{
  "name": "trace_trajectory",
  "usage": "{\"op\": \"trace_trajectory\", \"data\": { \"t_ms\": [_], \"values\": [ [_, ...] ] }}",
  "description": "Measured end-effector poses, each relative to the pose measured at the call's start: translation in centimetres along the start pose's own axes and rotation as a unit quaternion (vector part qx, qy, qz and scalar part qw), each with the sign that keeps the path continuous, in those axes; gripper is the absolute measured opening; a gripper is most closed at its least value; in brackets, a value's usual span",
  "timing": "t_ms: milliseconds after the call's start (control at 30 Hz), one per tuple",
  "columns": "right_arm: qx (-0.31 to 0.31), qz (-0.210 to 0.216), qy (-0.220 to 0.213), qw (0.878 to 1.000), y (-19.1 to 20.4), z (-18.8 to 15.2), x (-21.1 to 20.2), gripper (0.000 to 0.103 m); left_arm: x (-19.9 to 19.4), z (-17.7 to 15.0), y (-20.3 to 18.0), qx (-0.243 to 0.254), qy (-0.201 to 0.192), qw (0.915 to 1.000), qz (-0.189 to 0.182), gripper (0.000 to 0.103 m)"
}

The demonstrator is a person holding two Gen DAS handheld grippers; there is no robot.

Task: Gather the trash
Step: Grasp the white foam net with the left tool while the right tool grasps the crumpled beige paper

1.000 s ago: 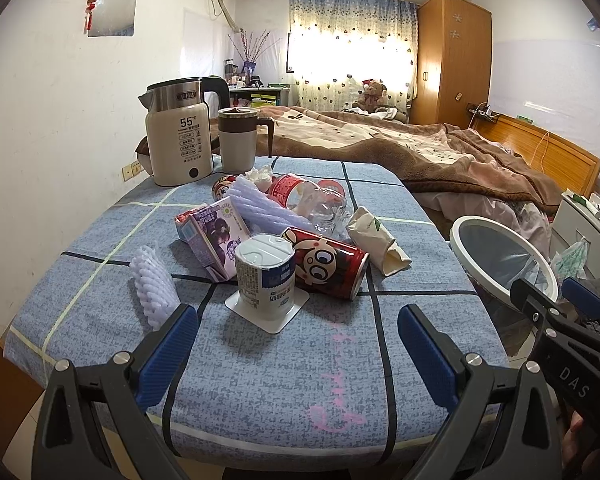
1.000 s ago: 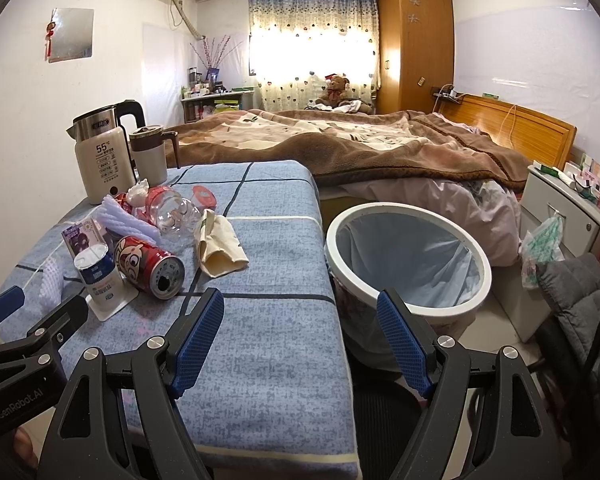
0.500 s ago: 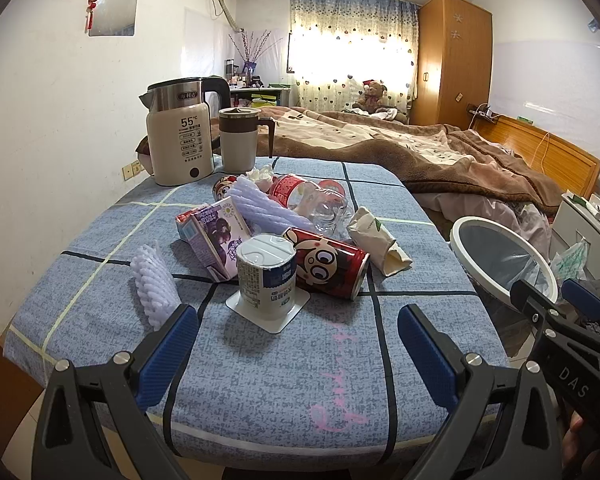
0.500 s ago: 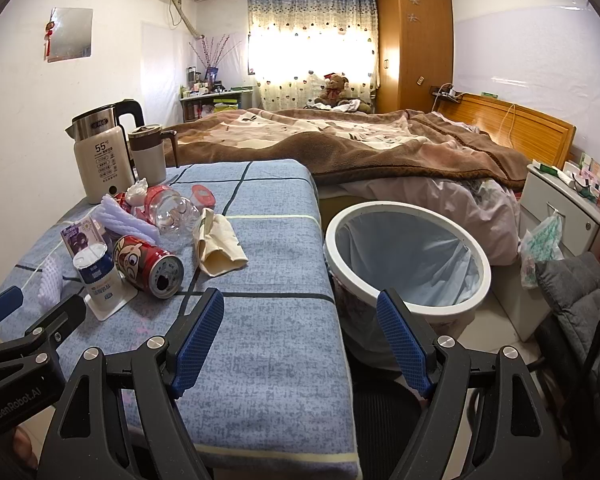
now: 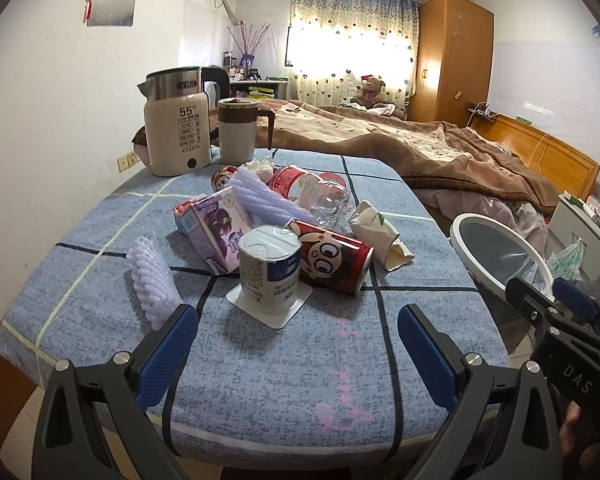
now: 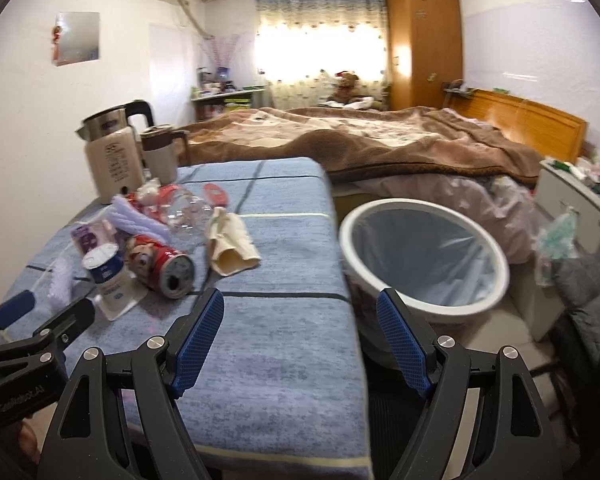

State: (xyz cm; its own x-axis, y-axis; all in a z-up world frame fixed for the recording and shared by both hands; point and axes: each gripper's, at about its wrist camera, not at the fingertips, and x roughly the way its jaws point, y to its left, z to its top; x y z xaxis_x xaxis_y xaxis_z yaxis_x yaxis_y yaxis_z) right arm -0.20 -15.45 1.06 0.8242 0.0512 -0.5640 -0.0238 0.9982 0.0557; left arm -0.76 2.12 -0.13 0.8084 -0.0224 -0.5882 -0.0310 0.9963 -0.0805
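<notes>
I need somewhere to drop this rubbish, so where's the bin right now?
The white bin stands on the floor off the table's right edge, ahead of the open right gripper, with the bed behind it.

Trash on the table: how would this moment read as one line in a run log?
stage: start | left gripper: open, empty | right gripper: open, empty | trash: on table | bin: beside table

The right wrist view is motion-blurred; the kettle [image 6: 114, 156] print is unreadable (the trash bin [image 5: 500, 248] is half hidden, lower right).
</notes>
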Motion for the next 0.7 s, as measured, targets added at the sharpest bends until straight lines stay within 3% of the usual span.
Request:
{"op": "trace_trajectory", "data": {
  "t_ms": [233,400,600,700],
  "values": [
    [-0.023,0.044,0.006,0.999,0.9,0.5,2.5,0.079,0.9,0.2,4.1,-0.023,0.015,0.9995,0.016,0.101],
    [-0.022,0.055,0.02,0.998,1.2,1.4,5.1,0.079,1.3,0.2,7.9,-0.06,0.016,0.9979,0.018,0.101],
    [-0.022,0.054,0.037,0.998,1.8,2.5,7.9,0.079,3.0,0.2,11.1,-0.08,0.046,0.9939,0.06,0.101],
    [-0.022,0.056,0.051,0.997,2.1,3.0,9.3,0.079,4.1,0.4,11.9,-0.097,0.065,0.9914,0.059,0.101]
  ]
}}
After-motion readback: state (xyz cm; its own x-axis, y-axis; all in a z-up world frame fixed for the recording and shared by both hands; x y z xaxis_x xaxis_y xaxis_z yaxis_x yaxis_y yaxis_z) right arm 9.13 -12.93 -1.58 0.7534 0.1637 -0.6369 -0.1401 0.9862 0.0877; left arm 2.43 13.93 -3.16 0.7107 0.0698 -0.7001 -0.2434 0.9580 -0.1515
